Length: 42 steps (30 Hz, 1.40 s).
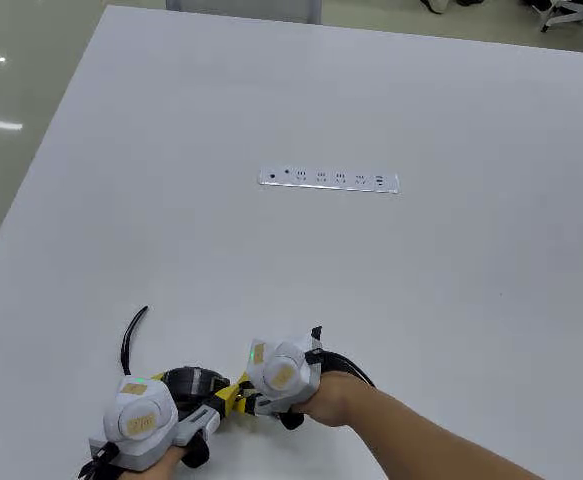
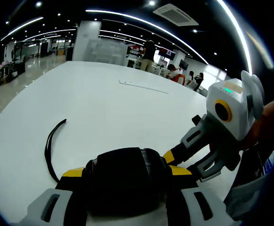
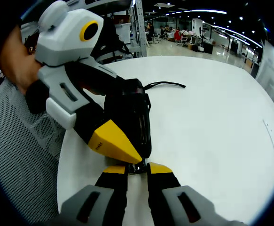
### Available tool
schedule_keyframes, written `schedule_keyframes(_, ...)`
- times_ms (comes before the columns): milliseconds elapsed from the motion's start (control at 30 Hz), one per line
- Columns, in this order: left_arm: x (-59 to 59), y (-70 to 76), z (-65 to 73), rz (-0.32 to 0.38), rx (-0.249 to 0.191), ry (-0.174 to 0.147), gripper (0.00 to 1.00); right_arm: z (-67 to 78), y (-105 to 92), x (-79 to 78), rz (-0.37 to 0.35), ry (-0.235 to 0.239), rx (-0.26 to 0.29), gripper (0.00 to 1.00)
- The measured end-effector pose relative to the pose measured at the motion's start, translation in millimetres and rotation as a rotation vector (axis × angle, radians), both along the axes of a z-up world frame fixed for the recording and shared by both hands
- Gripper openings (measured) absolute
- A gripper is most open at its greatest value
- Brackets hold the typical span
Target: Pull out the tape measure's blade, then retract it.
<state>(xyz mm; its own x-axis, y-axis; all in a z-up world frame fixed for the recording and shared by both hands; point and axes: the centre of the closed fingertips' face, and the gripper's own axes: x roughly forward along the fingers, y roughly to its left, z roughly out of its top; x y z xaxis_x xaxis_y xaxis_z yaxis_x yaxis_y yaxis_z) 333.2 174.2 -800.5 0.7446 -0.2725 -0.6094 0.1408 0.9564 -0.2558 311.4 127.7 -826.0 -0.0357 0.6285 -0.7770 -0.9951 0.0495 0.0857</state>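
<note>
The black tape measure [image 1: 191, 380] lies near the table's front edge, with its wrist strap [image 1: 129, 335] curling away to the left. My left gripper [image 1: 209, 402] is shut on the case [image 2: 125, 181], yellow fingers on either side. My right gripper [image 1: 243, 398] comes in from the right, close against the case. In the right gripper view its jaws [image 3: 137, 168] are pinched on the small metal blade tip at the case's mouth [image 3: 127, 117]. Hardly any blade shows outside the case. The left gripper's yellow fingertip [image 3: 113, 141] sits right above that tip.
A white power strip [image 1: 328, 180] lies flat mid-table, far beyond the grippers. The white table [image 1: 421, 280] stretches wide around it. The person's forearm [image 1: 411, 430] reaches in from the lower right. Shelving and people stand in the room behind.
</note>
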Motion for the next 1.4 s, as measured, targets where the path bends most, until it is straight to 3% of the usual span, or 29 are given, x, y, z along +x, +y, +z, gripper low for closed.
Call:
schedule_keyframes(800,0.0,-0.4,1.8,0.004,-0.028,-0.016,0.65,0.6,2.6,-0.3,0.006,0.002,0.005,0.15)
schedule_keyframes(933,-3.7,-0.6,3.3,-0.032,-0.046,0.012,0.64,0.0,3.3,-0.6,0.022,-0.022,0.007,0.15)
schedule_keyframes(1000,-9.7,-2.4,1.9,-0.097,-0.021,0.036,0.64,-0.4,3.3,-0.6,0.027,-0.027,0.010,0.15)
schedule_keyframes(1167,-11.0,-11.8,19.8,-0.169,-0.042,0.011,0.76,0.9,2.9,2.0,0.021,-0.063,0.012,0.19)
schedule_keyframes(1267,-11.1,-11.7,27.2,-0.227,0.002,-0.019,0.82,4.0,-1.6,2.8,0.009,-0.082,0.013,0.22)
schedule_keyframes(1400,-11.1,-3.4,27.9,-0.245,0.026,-0.031,0.94,11.8,-11.7,1.6,-0.046,-0.058,0.047,0.31)
